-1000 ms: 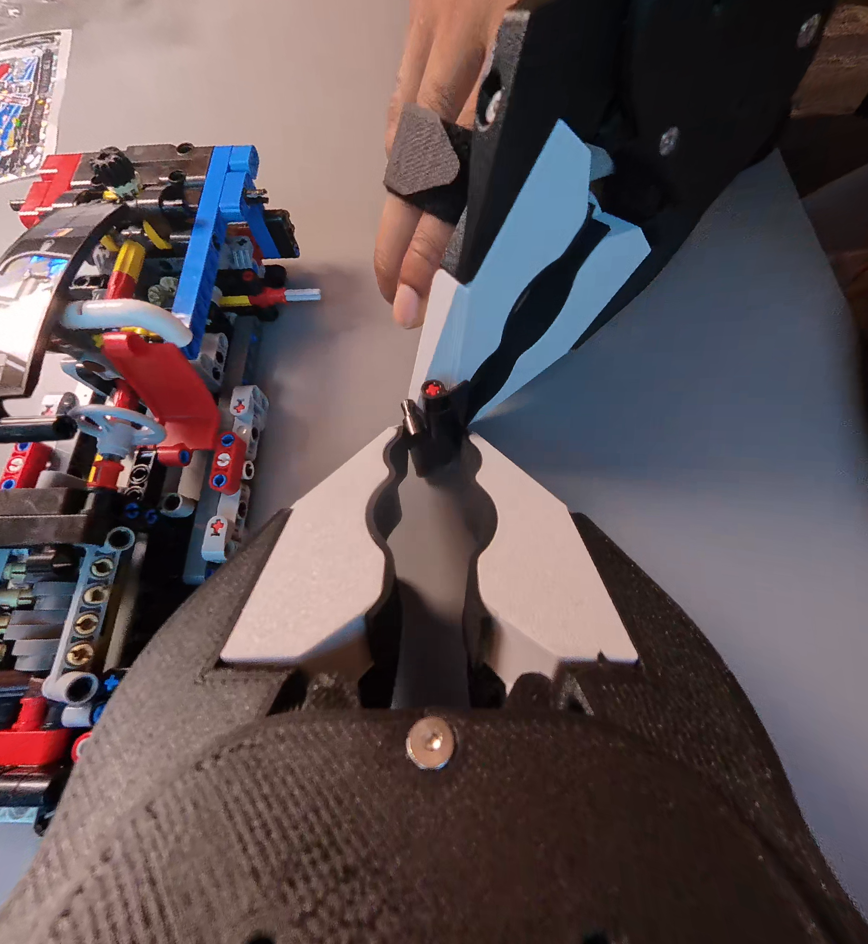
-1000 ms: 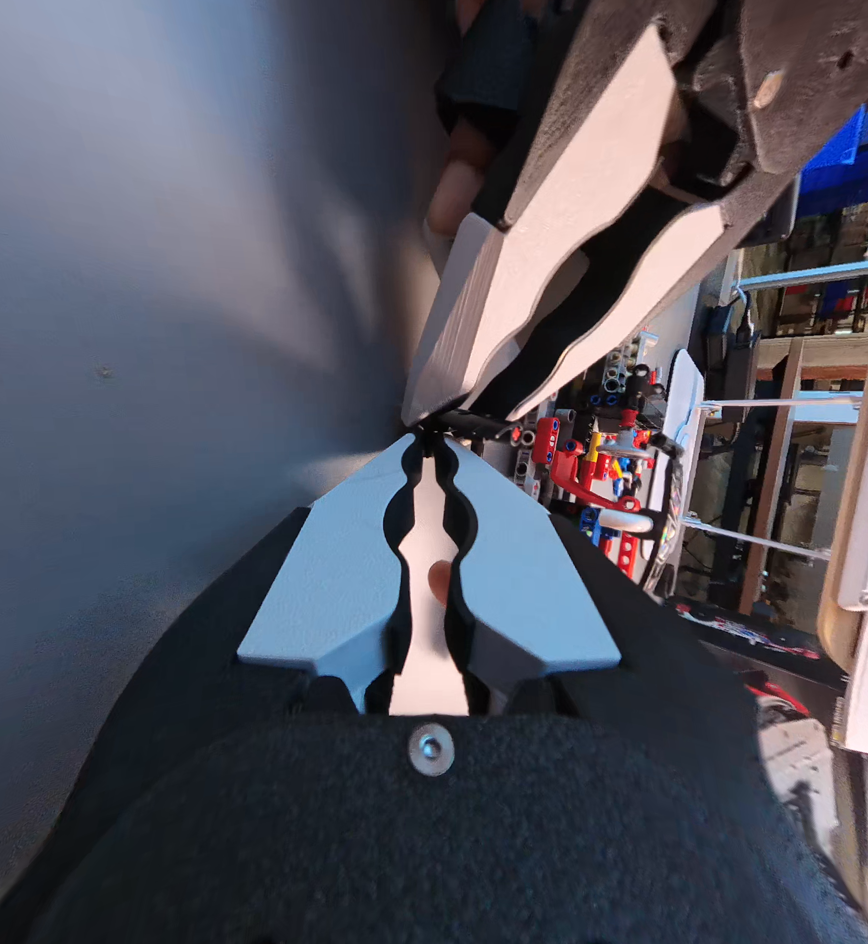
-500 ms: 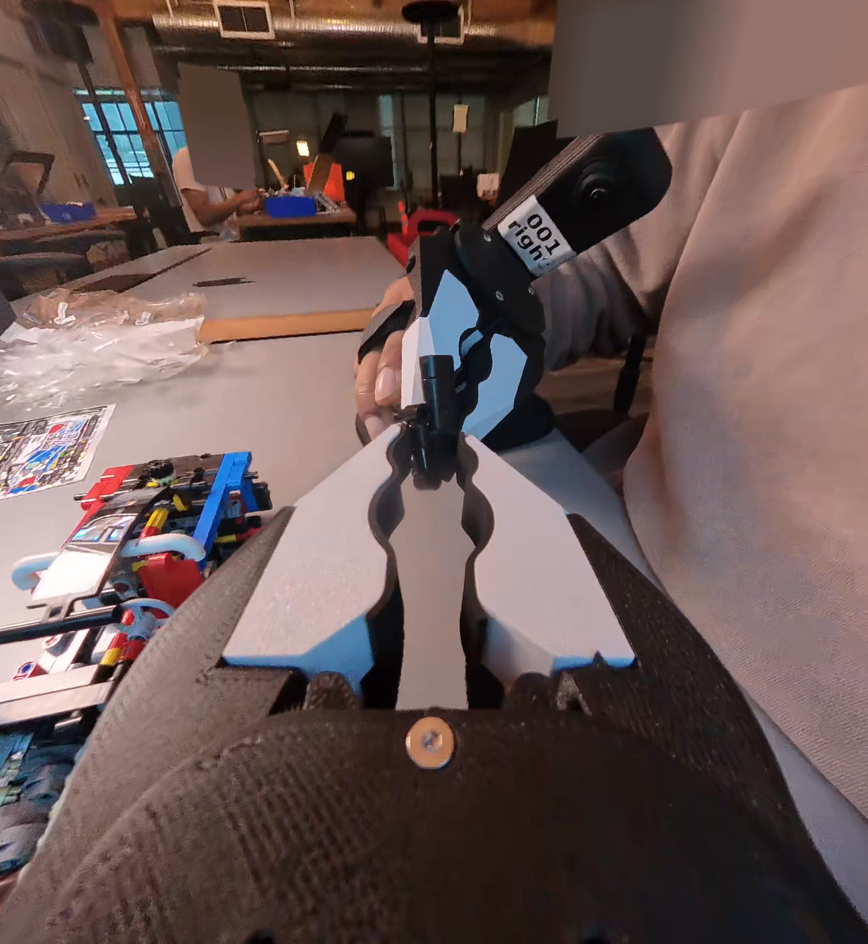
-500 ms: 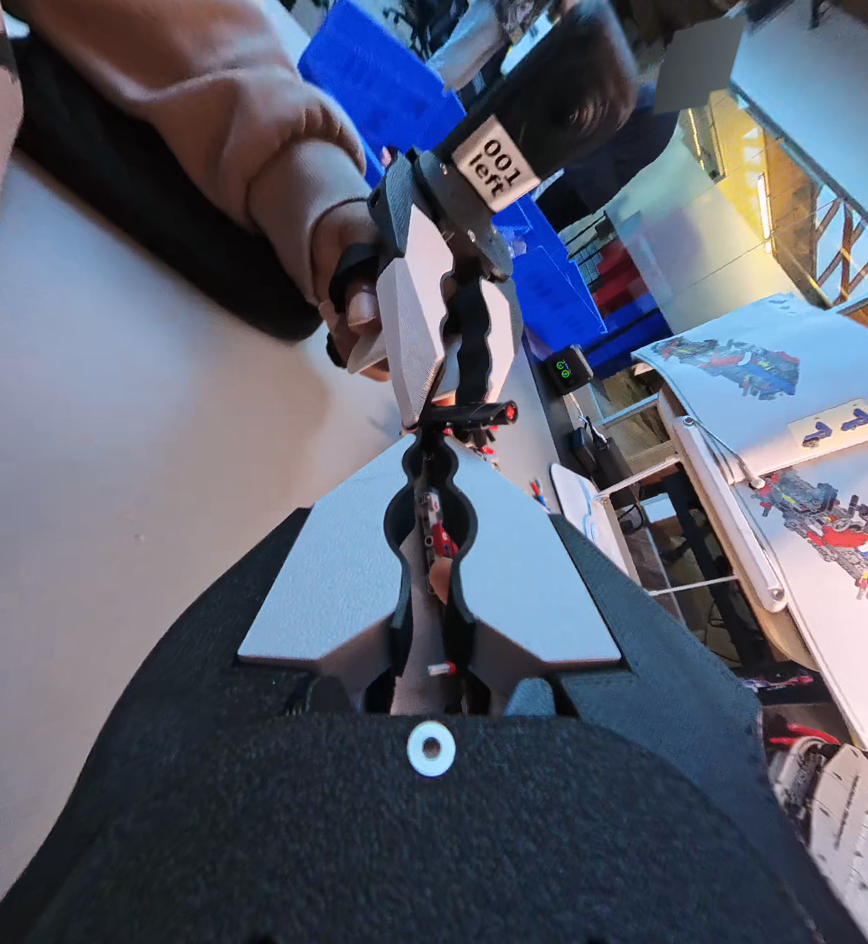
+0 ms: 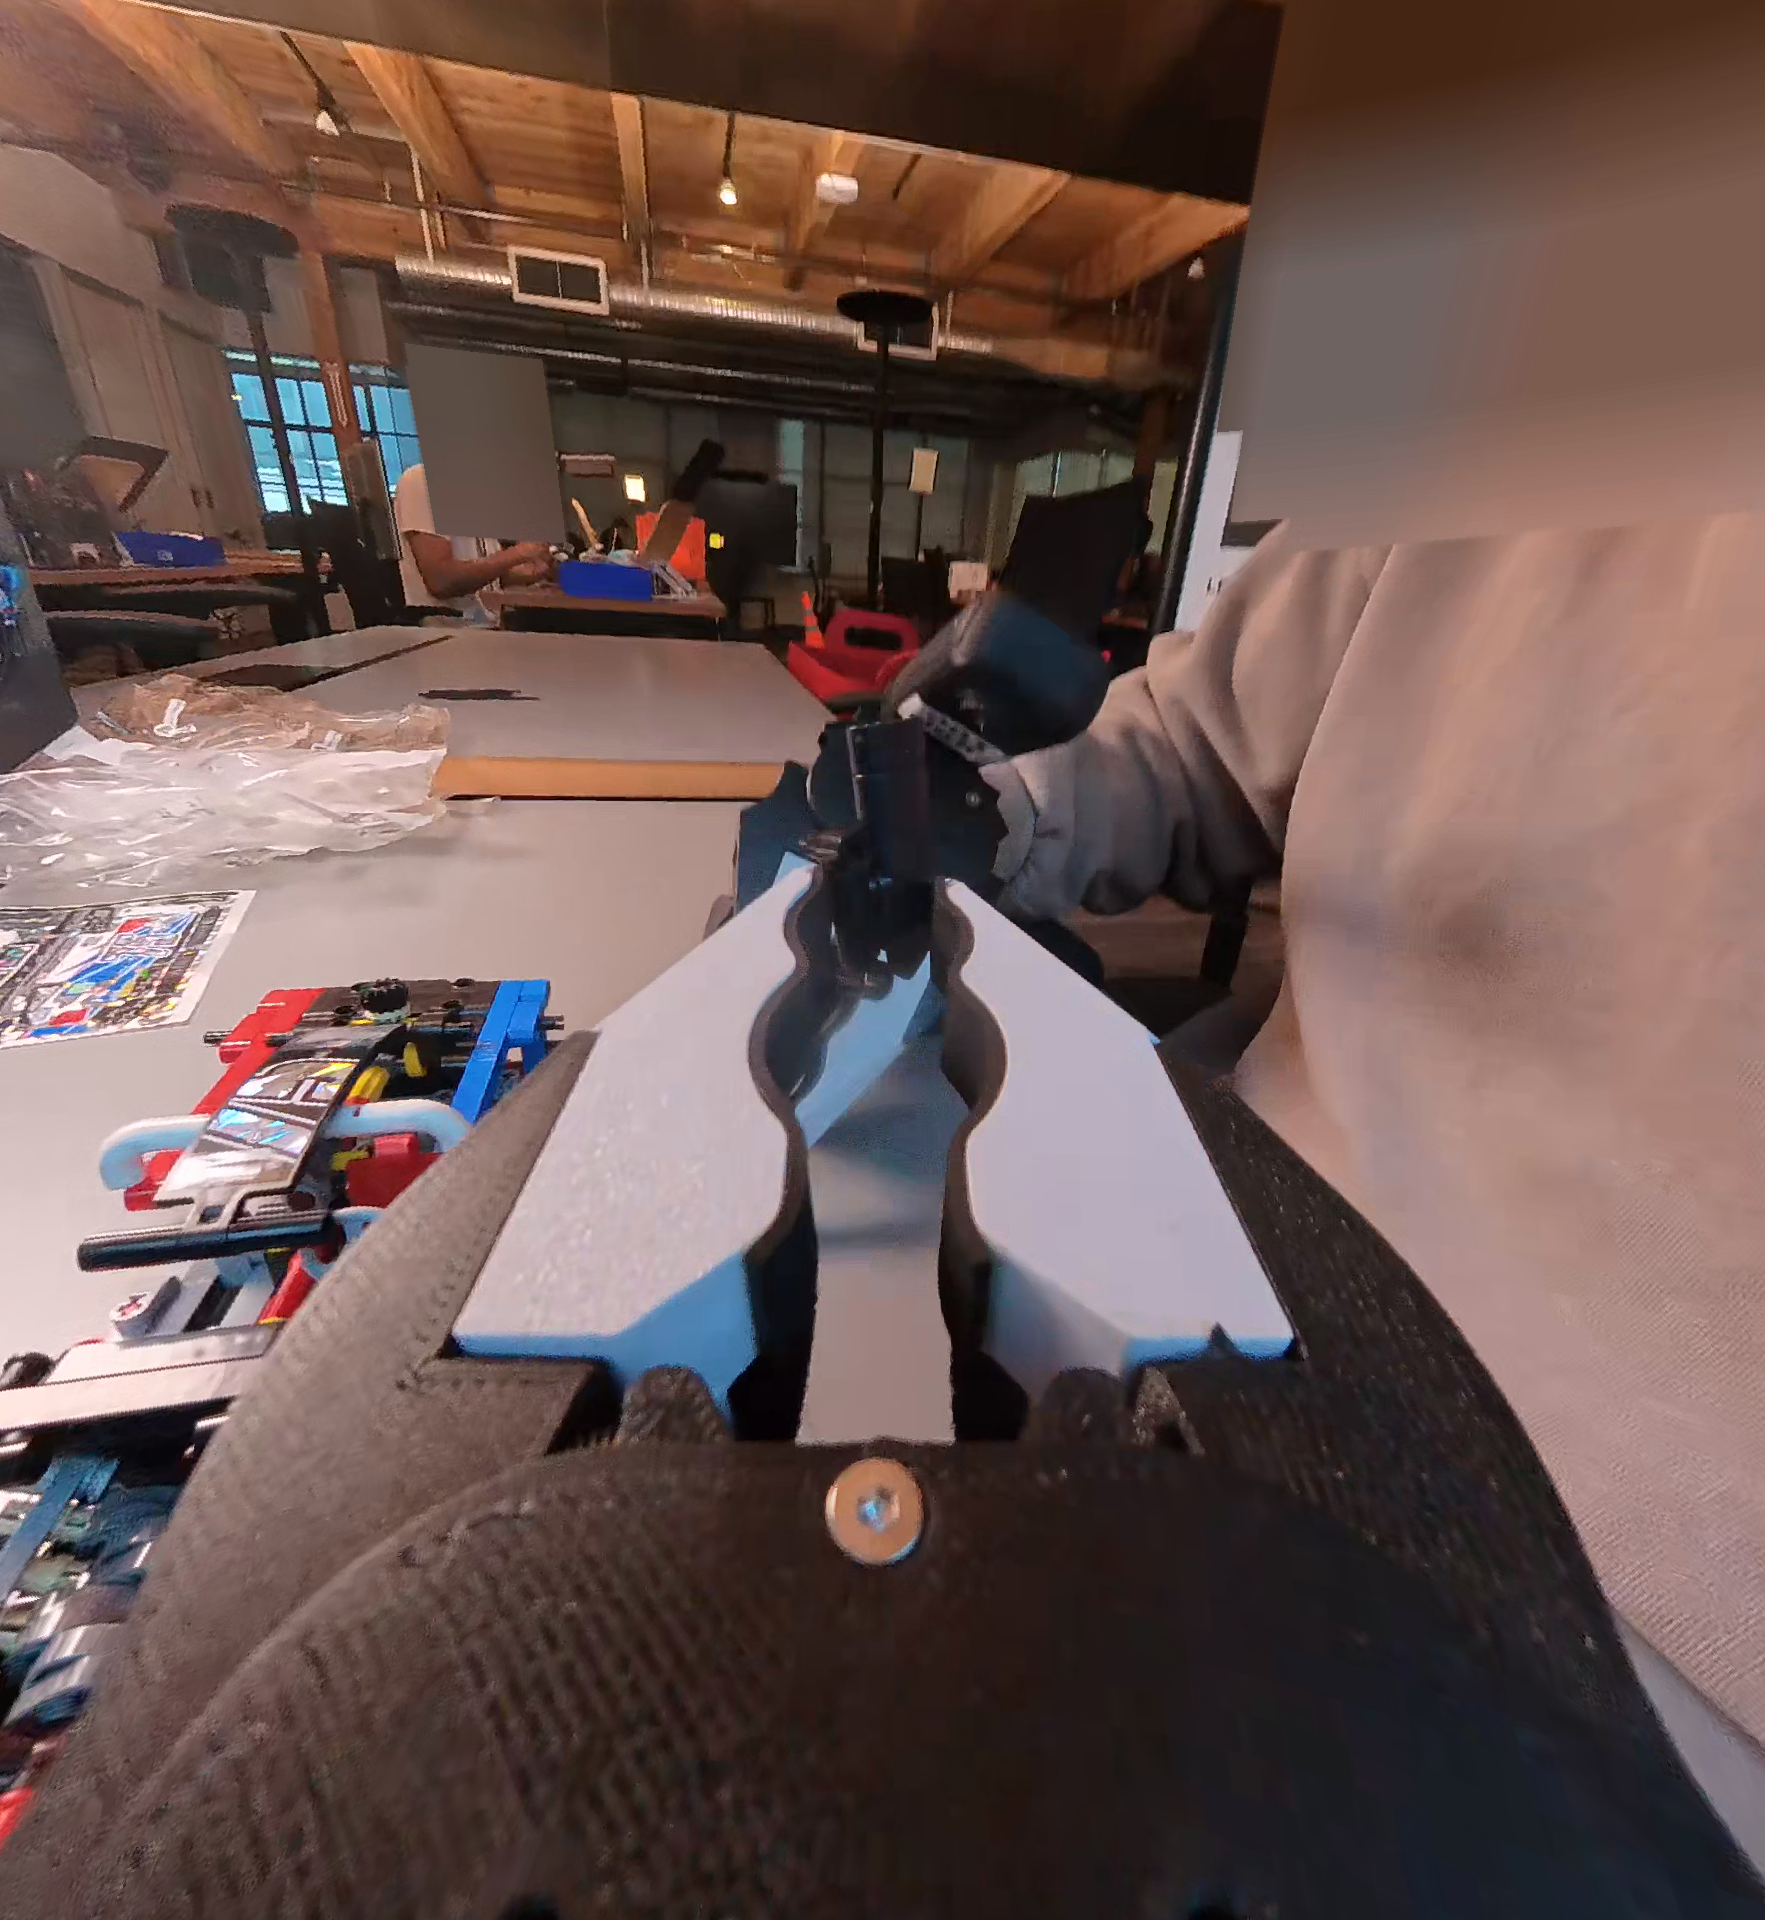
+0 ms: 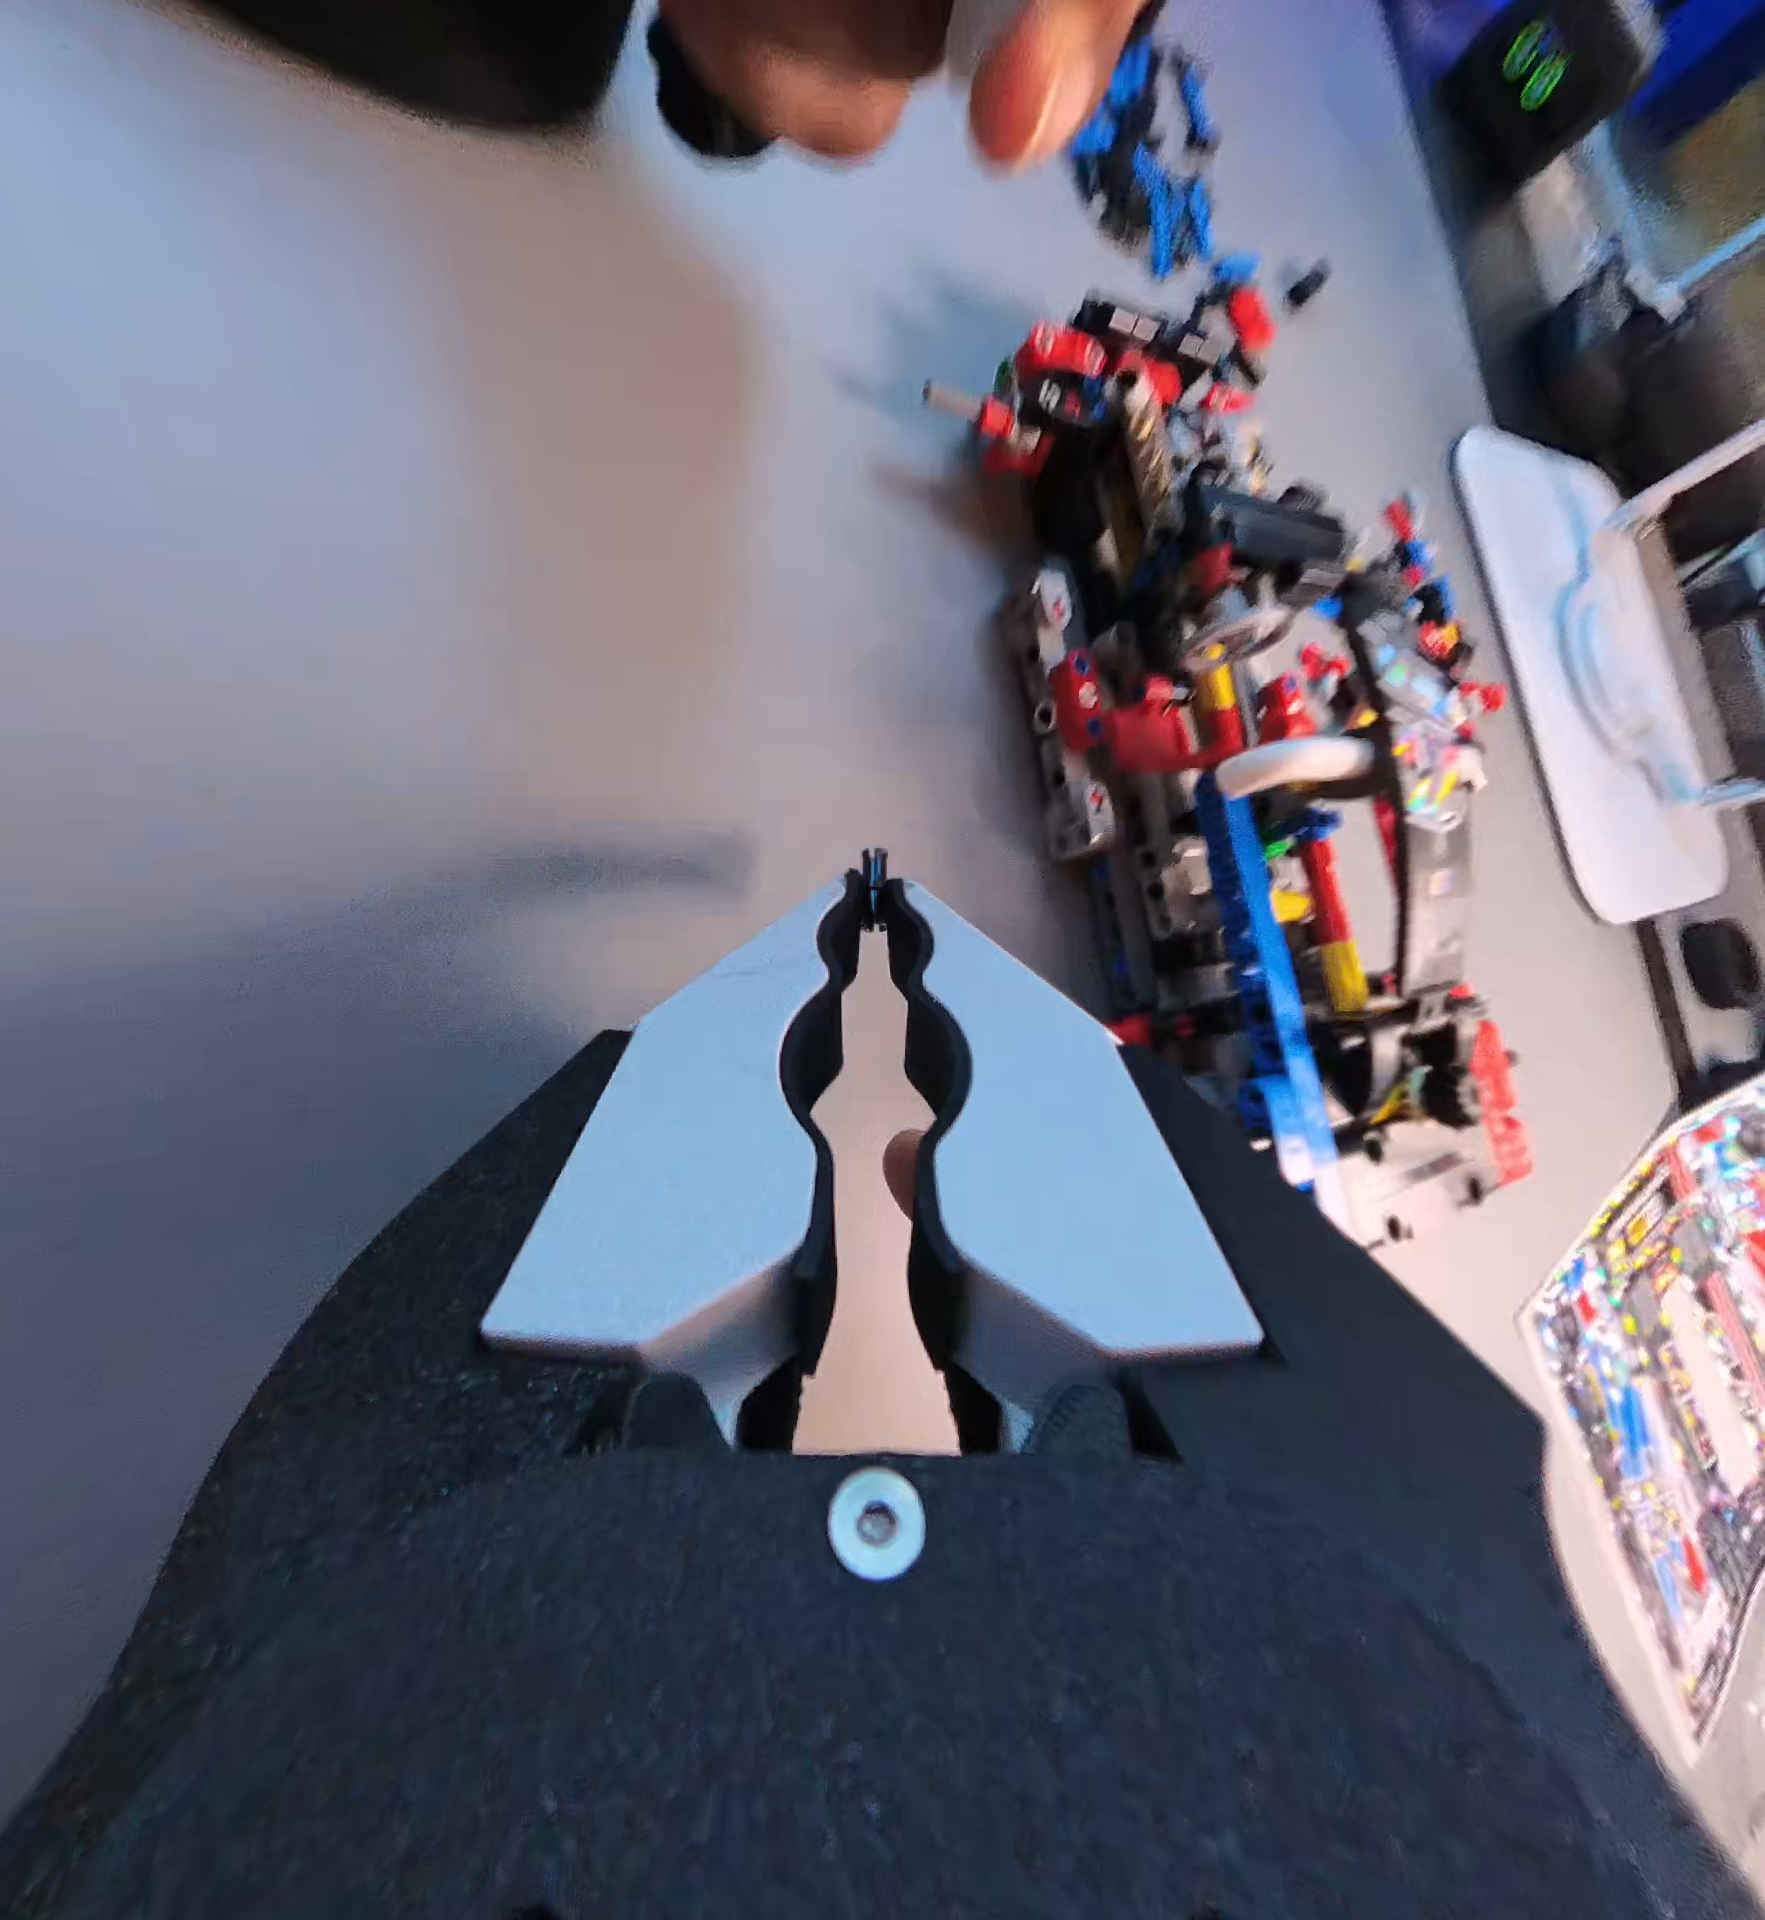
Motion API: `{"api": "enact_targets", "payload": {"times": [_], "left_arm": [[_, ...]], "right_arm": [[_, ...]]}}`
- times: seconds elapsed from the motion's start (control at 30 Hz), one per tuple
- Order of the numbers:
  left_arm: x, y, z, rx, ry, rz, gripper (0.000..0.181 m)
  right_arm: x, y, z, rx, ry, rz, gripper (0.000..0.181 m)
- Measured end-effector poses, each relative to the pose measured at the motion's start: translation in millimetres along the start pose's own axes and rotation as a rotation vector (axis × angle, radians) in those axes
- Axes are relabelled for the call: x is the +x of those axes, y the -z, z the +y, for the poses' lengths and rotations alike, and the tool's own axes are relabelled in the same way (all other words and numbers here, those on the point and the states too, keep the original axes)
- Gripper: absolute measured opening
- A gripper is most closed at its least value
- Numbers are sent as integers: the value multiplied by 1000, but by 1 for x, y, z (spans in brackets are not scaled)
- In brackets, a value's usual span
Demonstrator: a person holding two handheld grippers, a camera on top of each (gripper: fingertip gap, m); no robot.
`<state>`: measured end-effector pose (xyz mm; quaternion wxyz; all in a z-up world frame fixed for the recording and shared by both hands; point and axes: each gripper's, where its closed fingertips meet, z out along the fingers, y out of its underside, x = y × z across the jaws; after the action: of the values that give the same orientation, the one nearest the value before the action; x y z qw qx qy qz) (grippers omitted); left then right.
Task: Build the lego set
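My left gripper [image 5: 875, 888] is raised over the grey table [image 5: 504, 904], jaws a narrow gap apart on a small black Lego piece [image 5: 862, 925]. That piece merges with the black body [image 5: 971, 717] of the right gripper close behind it. One grey finger [image 5: 857, 1049] of the right gripper shows through the gap, pointing down. In the right wrist view my right gripper [image 6: 873, 896] points down at the table, shut on a thin black piece [image 6: 872, 868] at its tips. The partly built Lego car [image 5: 338, 1101] lies to the left and also shows in the right wrist view [image 6: 1252, 831].
A sticker sheet [image 5: 67, 966] lies beyond the car and shows again in the right wrist view [image 6: 1688, 1351]. Clear plastic bags [image 5: 182, 790] lie at the back. Loose blue pieces [image 6: 1148, 156] lie past the car. A person's beige sleeve and torso [image 5: 1532, 1039] fill the right side. The left gripper's tips are roughly 12 cm from the right gripper's.
Both grippers lifted off the table together, then the right gripper swung away from the left gripper's tips and now points down at the table, still holding its thin black piece. The right view is motion-blurred.
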<state>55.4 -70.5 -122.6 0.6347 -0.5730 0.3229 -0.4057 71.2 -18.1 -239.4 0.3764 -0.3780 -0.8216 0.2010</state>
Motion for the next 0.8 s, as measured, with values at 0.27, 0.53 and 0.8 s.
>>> {"api": "enact_targets", "payload": {"times": [0.27,0.53,0.8], "left_arm": [[-11,10,-14,110,109,-7,16],[-1,17,-39,281,185,86,16],[11,14,-39,269,111,113,16]], "right_arm": [[-3,-7,13,-80,-146,-108,11],[23,40,-119,745,-876,-496,37],[24,60,-165,1026,-1133,-873,48]]}}
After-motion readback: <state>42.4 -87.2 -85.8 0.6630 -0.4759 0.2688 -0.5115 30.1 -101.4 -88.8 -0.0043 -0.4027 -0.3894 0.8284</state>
